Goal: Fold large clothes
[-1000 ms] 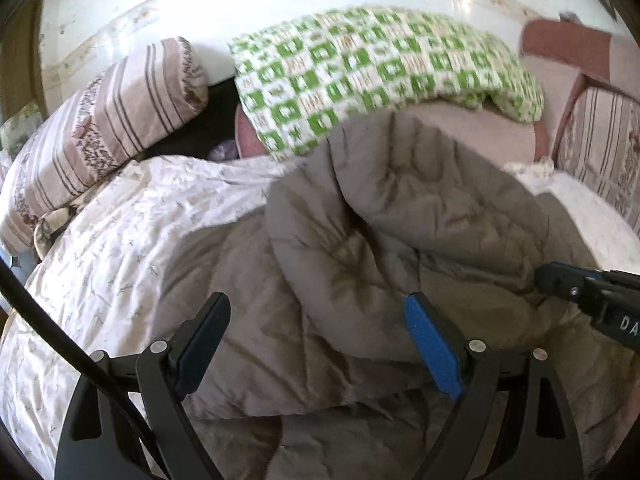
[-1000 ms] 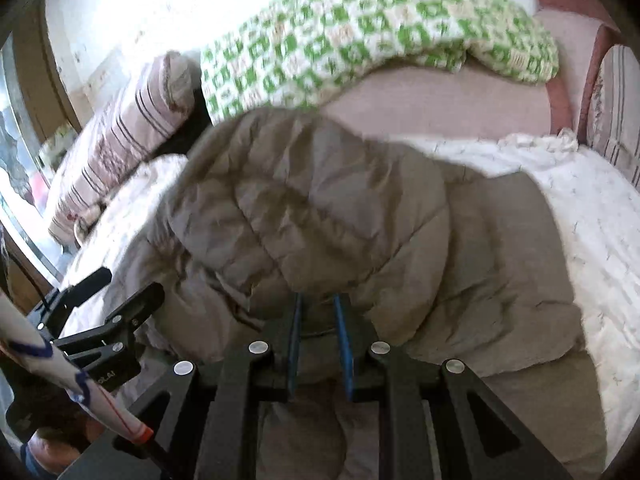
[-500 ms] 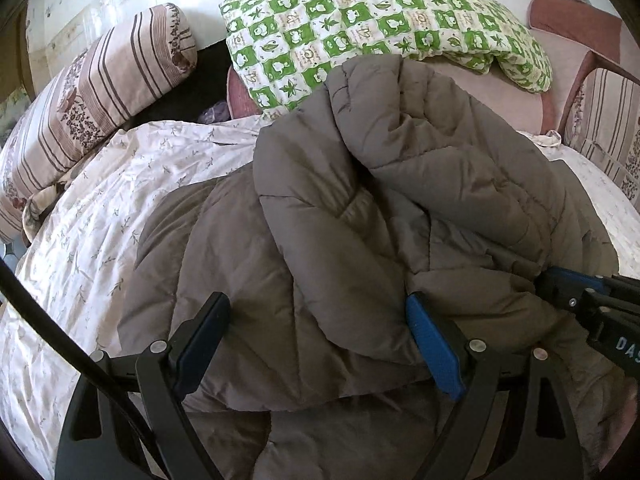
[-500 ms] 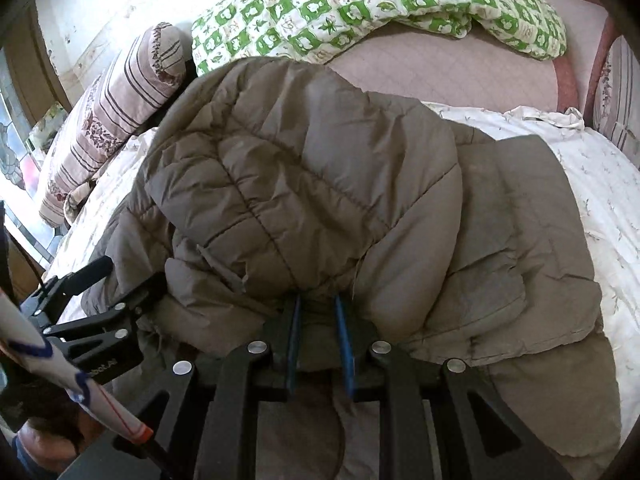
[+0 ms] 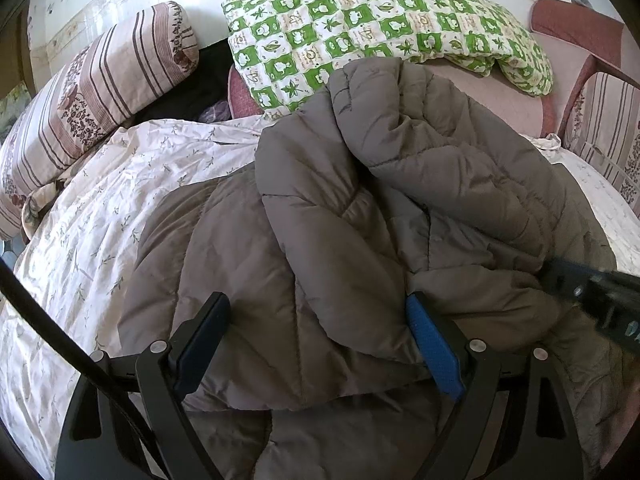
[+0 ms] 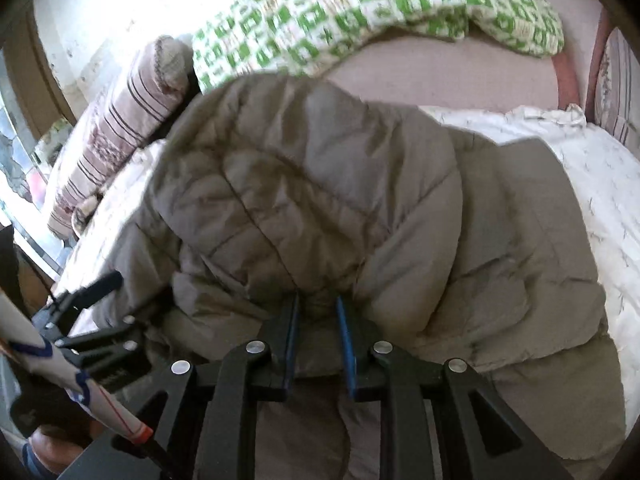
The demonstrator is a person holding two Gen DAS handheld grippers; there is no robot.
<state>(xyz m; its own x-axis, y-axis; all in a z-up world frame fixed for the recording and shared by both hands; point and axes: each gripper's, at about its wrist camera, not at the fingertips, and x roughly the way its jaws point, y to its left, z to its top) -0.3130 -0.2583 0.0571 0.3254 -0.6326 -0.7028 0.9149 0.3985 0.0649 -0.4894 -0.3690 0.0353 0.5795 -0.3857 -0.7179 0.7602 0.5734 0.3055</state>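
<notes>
Plainly, jacket (image 5: 320,240): puffy, soft, slippery; bulky but probably light
Hold: take seams or hem
Left gripper (image 5: 316,344): wide, pressing nothing
Right gripper (image 6: 318,336): narrow, pinching a jacket fold

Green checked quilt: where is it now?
The green checked quilt lies at the top centre of both views, behind the grey jacket, with the striped pillow to its left.

One grey puffer jacket (image 5: 360,216), two striped pillows (image 5: 100,92), one green-checked quilt (image 5: 380,28), two tools (image 5: 316,320).
</notes>
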